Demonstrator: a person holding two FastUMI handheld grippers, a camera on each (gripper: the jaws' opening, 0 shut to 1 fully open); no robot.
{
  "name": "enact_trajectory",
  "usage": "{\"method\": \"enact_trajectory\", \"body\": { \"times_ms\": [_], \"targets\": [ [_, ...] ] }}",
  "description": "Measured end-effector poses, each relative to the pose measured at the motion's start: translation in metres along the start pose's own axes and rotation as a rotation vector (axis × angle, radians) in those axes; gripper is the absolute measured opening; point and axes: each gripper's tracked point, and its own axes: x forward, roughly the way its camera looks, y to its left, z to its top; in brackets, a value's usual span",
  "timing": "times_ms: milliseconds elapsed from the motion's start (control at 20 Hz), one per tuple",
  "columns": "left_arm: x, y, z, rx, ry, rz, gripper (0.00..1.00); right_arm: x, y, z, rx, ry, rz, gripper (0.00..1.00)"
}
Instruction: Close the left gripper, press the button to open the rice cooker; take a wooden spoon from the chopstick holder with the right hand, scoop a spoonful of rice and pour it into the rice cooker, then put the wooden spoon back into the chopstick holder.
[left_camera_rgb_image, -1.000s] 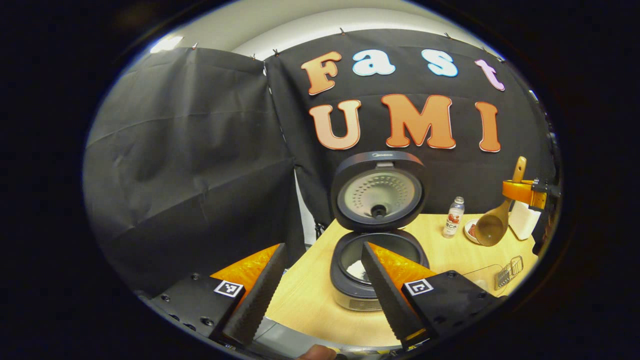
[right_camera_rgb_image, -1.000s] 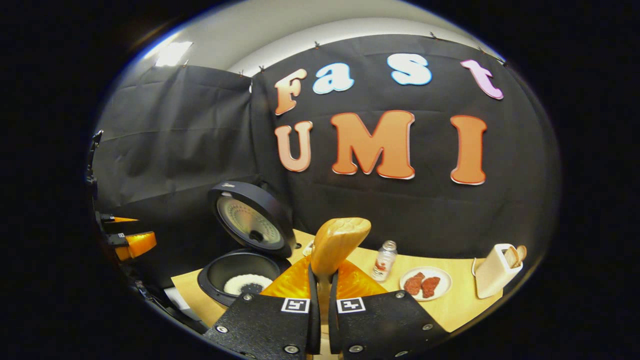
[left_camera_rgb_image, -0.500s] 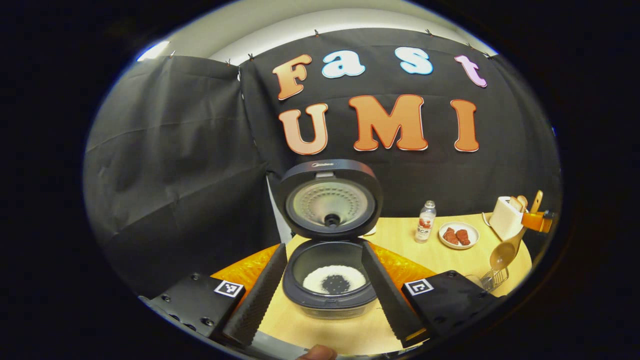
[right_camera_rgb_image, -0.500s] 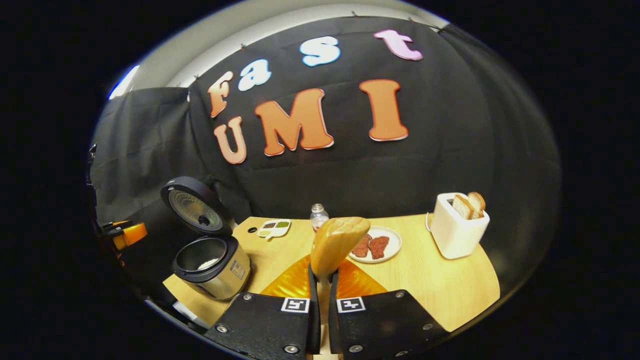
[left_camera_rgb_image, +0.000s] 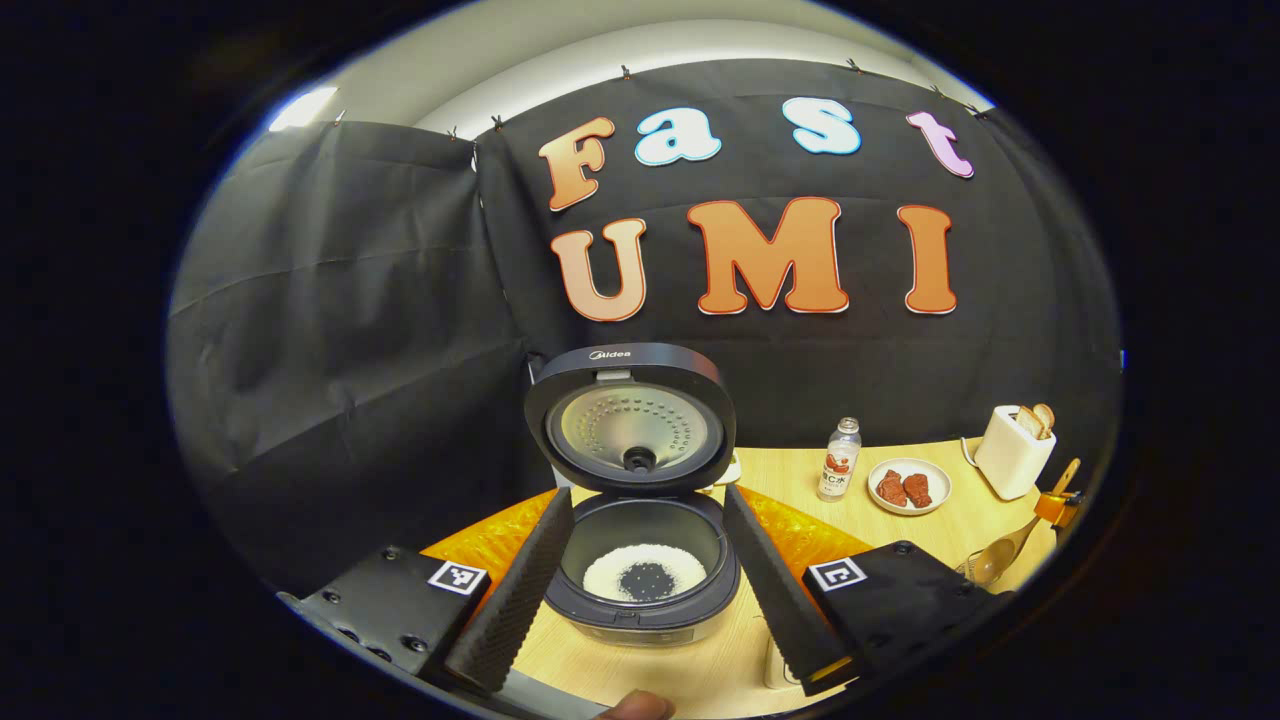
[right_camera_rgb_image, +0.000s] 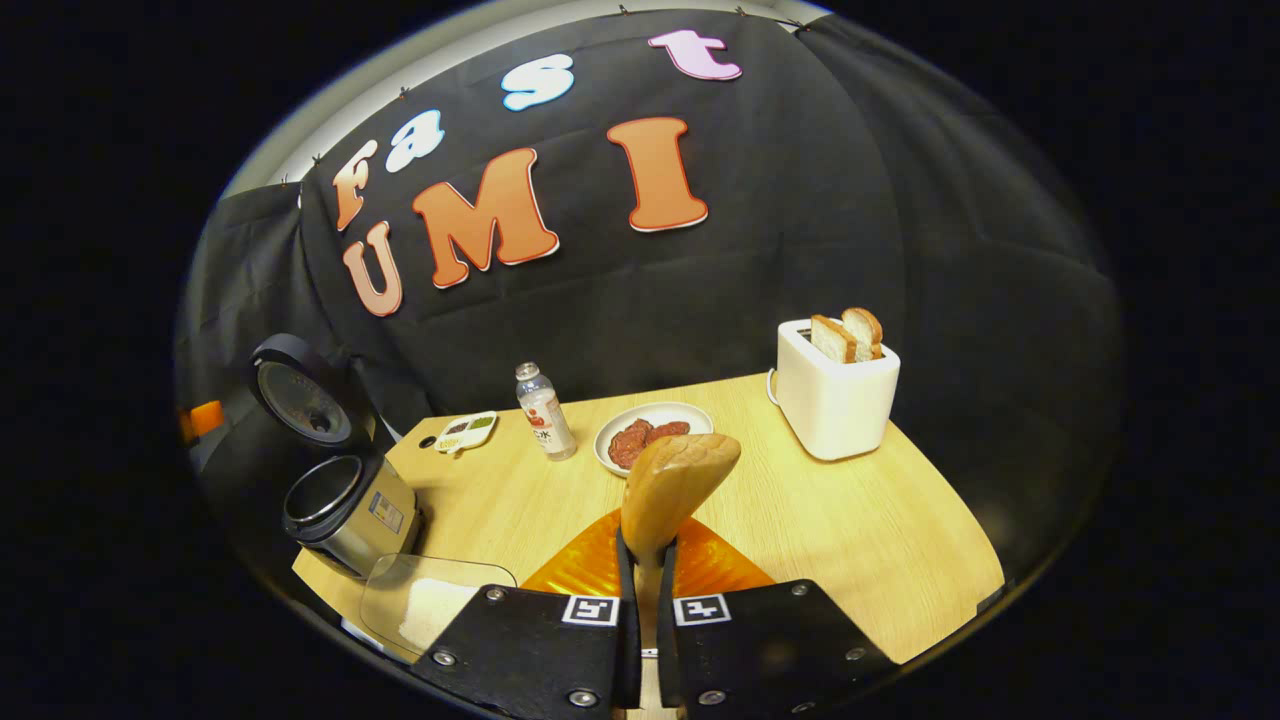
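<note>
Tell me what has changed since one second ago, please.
The right tongs, shut on the wooden spoon, swung right, away from the rice cooker, toward the toaster side of the table. The left tongs turned to face the cooker squarely. Unchanged: the grip on the spoon, left tongs open, lid up, rice in the pot.

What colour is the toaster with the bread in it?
The toaster is white, best seen in the right gripper view.

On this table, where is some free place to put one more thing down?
The widest bare wood on the table lies in front of the toaster, right of the wooden spoon. A smaller patch sits between the rice cooker and the plate. The back edge is crowded: condiment dish, bottle, plate. The near-left corner holds a clear container.
</note>
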Motion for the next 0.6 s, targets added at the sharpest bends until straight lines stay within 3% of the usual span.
{"method": "enact_trajectory", "body": {
  "times_ms": [450, 600],
  "targets": [
    [0.016, 0.058, 0.022, -0.022, -0.018, 0.064, 0.96, 0.019, -0.011, -0.047, 0.148, 0.085, -0.061, 0.1],
    [0.037, 0.063, 0.034, -0.03, -0.04, 0.061, 1.0, 0.017, -0.013, -0.057, 0.216, 0.11, -0.08, 0.14]
  ]
}}
